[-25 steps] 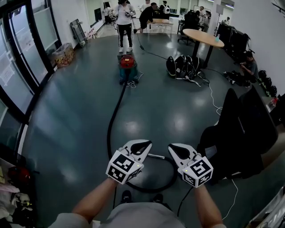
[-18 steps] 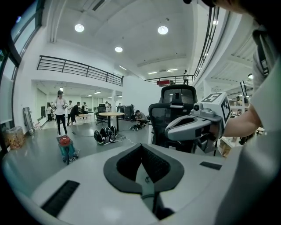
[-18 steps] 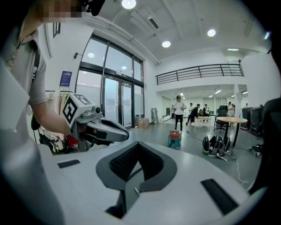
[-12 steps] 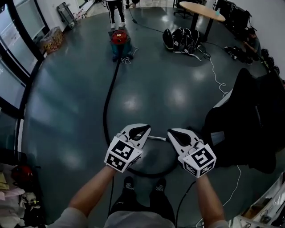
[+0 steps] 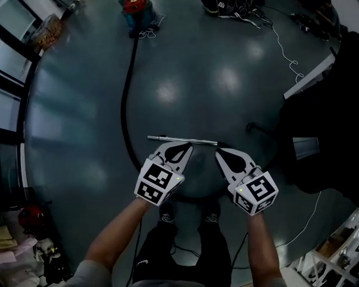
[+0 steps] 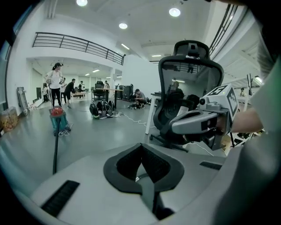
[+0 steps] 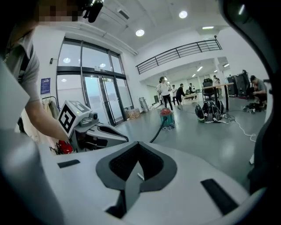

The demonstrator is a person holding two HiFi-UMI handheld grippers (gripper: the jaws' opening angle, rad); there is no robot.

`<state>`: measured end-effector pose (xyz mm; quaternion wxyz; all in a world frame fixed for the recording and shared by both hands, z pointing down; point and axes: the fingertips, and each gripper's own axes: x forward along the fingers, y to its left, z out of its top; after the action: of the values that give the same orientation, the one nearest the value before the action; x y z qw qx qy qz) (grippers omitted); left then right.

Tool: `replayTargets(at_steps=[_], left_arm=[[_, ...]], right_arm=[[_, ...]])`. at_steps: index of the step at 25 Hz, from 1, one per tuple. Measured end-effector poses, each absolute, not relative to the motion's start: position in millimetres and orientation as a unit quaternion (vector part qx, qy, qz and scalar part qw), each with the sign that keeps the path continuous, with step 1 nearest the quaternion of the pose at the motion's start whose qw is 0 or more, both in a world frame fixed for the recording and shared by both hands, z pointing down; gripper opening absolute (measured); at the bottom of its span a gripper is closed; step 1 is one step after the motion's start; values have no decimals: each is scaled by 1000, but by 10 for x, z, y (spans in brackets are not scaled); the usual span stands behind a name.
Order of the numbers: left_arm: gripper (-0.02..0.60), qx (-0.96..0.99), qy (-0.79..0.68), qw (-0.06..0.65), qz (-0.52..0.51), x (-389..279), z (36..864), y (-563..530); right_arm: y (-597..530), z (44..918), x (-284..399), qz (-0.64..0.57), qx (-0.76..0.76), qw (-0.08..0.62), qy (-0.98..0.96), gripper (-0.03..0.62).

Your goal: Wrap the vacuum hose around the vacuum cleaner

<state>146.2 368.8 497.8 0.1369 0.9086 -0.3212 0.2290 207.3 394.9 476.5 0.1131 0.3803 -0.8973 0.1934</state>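
Down on the grey floor [image 5: 224, 78], the vacuum hose [image 5: 124, 101] trails from the far-off vacuum cleaner [image 5: 137, 14] to its metal wand [image 5: 182, 140]. The left gripper [image 5: 178, 147] and right gripper [image 5: 224, 154], both pressed together and empty, hover right by it, probably lining up a grab.

I'm standing in a big open office-cum-lab hall: a wide polished grey floor [image 5: 185, 73], a railed mezzanine [image 6: 79, 44] overhead, recessed ceiling lights [image 6: 123, 26] and tall glass doors [image 7: 94, 96]. A mesh-backed office chair [image 6: 186, 83] stands beside me, cables [image 5: 279, 44] trail across the floor, bags [image 6: 101, 109] lie heaped, and people [image 6: 55, 83] stand near tables [image 7: 217, 87] far off.
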Motion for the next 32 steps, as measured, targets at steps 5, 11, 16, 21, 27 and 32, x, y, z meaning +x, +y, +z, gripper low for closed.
replayTargets(at_steps=[5,11,16,21,27,32], left_arm=[[6,903,-300,165,258,1515,6217,3664],[6,895,-299,177,281,1596,7658,3483],[8,898,-261,177,306,1686,8677,3419],[8,898,-251,169,321,1747,9499,3216],[26,896,-208,149,364,1806,10410,3134],[83,893,-179,117,396,1818,10967,3037]], right_arm=[[3870,5902,2136,221,385,136,-886,5],[3730,7155,2314,218,369,182,-885,5],[3641,8009,2409,225,366,187,-883,5],[3545,8730,2446,205,355,203,-889,5],[3375,9432,2506,228,377,186,-878,5],[3378,9864,2515,225,377,207,-874,5]])
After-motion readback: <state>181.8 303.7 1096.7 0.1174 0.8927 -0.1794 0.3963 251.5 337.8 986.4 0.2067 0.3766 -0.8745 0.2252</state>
